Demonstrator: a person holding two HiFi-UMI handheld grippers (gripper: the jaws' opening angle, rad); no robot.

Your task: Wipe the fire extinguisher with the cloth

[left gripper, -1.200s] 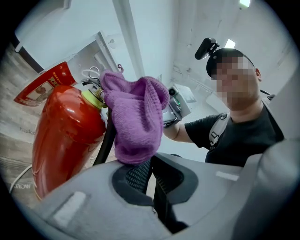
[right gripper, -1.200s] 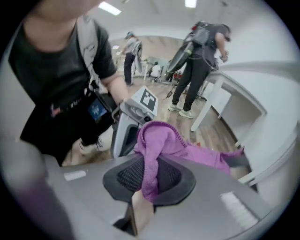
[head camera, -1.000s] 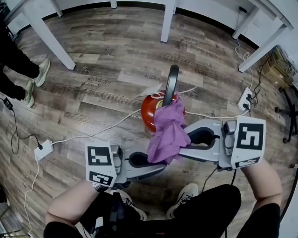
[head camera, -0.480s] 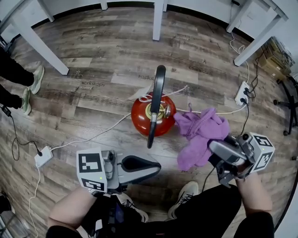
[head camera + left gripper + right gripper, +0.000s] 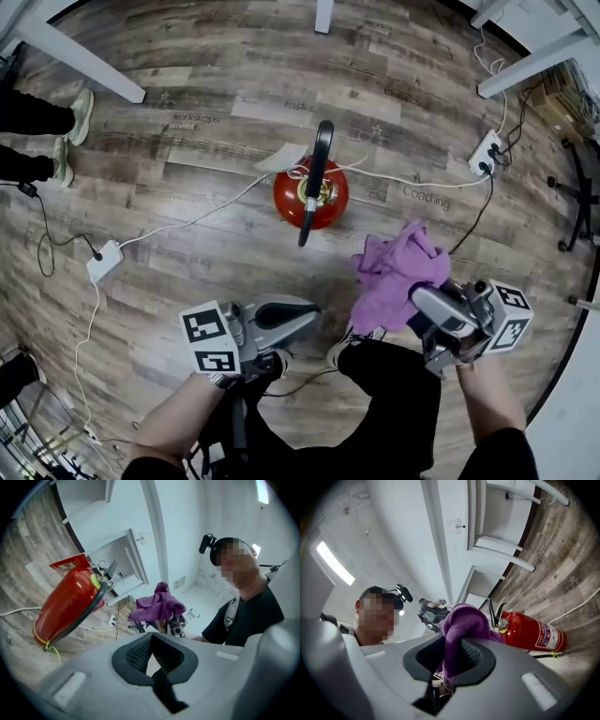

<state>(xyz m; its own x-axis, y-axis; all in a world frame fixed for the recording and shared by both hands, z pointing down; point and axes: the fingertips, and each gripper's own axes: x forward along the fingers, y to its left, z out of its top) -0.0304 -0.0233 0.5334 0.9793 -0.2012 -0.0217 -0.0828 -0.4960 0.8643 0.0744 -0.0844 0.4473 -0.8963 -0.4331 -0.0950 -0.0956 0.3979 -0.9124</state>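
Underfoot, a grey-brown wood-plank floor (image 5: 187,122), filling the head view. Along its upper edge, white square table legs (image 5: 80,64). At the bottom, dark trousers (image 5: 394,394) of the person holding the tools.

Near the middle of the floor, a red cylindrical fire extinguisher (image 5: 336,204) (image 5: 65,606) (image 5: 532,632). Stands upright, seen from straight above in the head view, with a black hose (image 5: 314,183) arched over its top and a white paper tag (image 5: 281,157) at its neck. Touched by neither tool.

Low on the left, the grey left gripper (image 5: 314,314) (image 5: 150,651) with its marker cube. Tips pressed together, nothing between them.

Low on the right, the grey right gripper (image 5: 422,305) (image 5: 457,653). Pinches a crumpled purple cloth (image 5: 398,272) (image 5: 159,604) (image 5: 461,620), clamped between the dark pads and bunched up over the tips. Held in the air beside the extinguisher, toward the lower right in the head view, and clear of it.

On the floor, a white power strip (image 5: 105,261) at the left and a second white power strip (image 5: 486,153) at the upper right. Between them, a thin white cable (image 5: 187,225), passing just beside the extinguisher's base.
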